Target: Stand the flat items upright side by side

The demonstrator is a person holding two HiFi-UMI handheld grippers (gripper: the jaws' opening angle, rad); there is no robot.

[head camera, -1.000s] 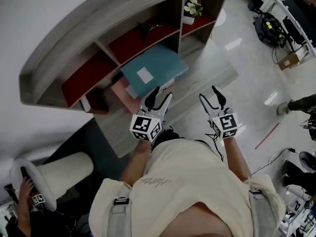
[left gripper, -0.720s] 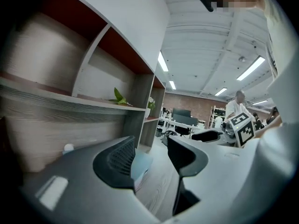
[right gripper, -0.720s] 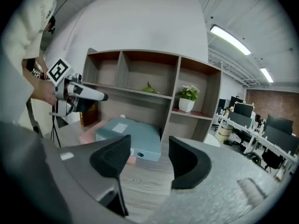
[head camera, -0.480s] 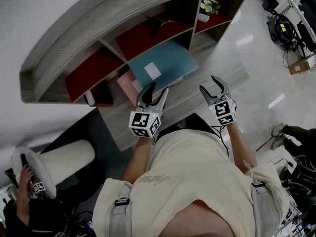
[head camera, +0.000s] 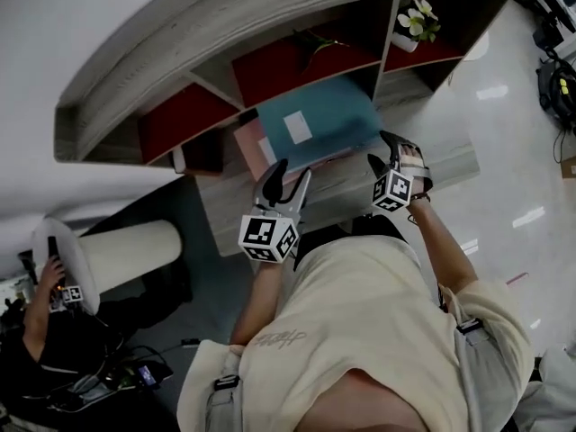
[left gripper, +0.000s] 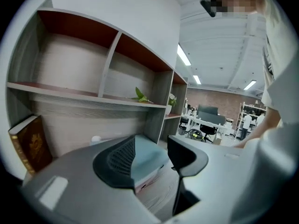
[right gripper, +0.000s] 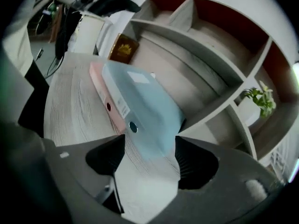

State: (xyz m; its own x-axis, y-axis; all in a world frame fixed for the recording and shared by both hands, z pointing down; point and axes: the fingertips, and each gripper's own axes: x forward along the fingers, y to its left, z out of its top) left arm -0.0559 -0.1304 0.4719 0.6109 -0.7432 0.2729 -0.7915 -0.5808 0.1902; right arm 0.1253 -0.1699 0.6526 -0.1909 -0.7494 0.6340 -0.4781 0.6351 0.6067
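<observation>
Right gripper view: right claw (right gripper: 149, 148) opening, newly advanced astride near end of blue binder (right gripper: 145, 101), unpressed; left claw (left gripper: 152, 153) spread, empty; uprighting likely next.

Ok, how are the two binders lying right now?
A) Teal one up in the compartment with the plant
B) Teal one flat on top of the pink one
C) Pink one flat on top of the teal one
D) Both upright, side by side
B: the teal binder lies flat on top of the pink binder, whose edge shows underneath, and both are stacked on the desk, not upright.
</observation>
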